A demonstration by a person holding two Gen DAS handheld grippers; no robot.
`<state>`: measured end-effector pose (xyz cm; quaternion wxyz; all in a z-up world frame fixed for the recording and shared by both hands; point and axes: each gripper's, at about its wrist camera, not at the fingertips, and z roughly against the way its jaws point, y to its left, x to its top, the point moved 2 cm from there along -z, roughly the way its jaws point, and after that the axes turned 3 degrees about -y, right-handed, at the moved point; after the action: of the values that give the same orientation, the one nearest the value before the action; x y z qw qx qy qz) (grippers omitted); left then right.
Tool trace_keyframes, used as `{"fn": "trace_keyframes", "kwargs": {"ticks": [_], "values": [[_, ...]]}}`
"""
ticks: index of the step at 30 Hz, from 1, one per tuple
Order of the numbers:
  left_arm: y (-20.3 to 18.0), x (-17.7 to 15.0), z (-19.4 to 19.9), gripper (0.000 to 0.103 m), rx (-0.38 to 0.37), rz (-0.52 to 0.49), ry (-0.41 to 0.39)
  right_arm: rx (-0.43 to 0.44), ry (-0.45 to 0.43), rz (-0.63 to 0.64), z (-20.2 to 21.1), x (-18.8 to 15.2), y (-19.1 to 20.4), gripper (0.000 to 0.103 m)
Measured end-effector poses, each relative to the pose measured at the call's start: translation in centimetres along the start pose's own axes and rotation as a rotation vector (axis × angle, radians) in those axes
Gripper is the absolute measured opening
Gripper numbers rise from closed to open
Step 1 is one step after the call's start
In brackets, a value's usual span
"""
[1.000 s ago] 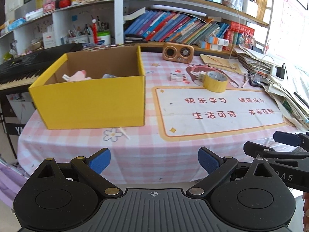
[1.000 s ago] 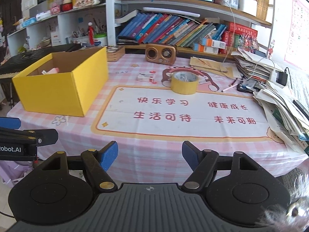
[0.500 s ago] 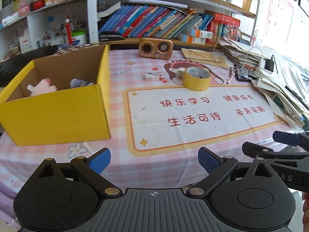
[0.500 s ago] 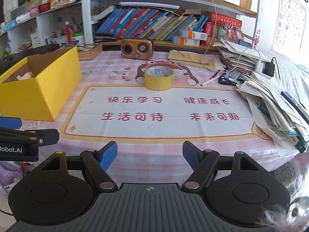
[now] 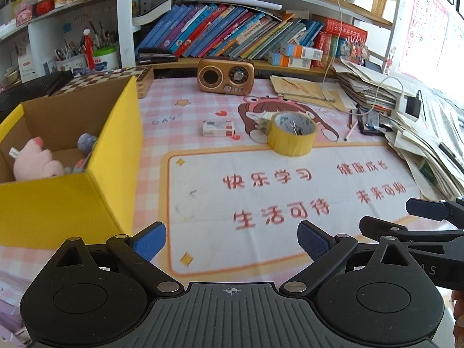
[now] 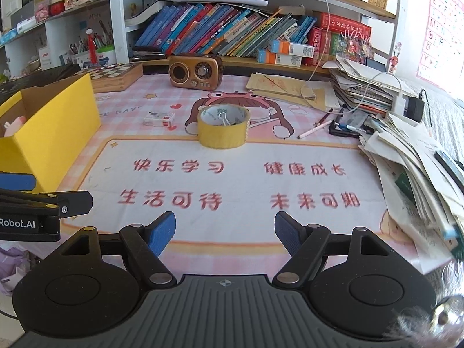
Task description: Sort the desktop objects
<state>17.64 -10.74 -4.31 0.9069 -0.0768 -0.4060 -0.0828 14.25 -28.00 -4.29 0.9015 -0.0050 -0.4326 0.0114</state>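
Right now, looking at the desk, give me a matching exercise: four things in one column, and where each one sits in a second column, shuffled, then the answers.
Things:
1. pink plush toy
2. binder clip
3. small white box
4. retro radio

Places:
A. at the back of the desk, in front of the bookshelf
B. inside the tape roll
C. in the yellow box
D. flat on the tablecloth between the yellow box and the tape roll

Pairs: 1-C, 2-B, 3-D, 4-A
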Motion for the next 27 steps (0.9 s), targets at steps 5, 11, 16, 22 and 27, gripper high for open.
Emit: {"fn": "trace_keyframes", "kwargs": {"ticks": [5, 11, 16, 22, 27], "values": [[-1.2, 1.4, -1.6, 0.099, 0.024, 0.018, 0.003, 0.029, 0.002, 0.017, -2.0, 1.6, -1.8, 0.076], [-2.3, 3.0, -3.3, 0.099, 0.072, 0.032, 0.008, 0.087, 0.011, 0.03, -4.7, 3.4, -3.5, 0.079], [-2.3, 4.4, -4.6, 0.099, 0.13, 0.035, 0.005, 0.149, 0.029, 0.049, -7.2, 4.6, -4.2, 0.081], [-2.2, 6.0, -6.7, 0.099, 0.192, 0.039, 0.015, 0.192, 0.044, 0.072, -10.2, 5.8, -4.8, 0.085], [-2.1, 7.1, -8.7, 0.099, 0.221, 0.034, 0.027, 0.218, 0.052, 0.103, -12.9, 6.7, -4.7, 0.09]]}}
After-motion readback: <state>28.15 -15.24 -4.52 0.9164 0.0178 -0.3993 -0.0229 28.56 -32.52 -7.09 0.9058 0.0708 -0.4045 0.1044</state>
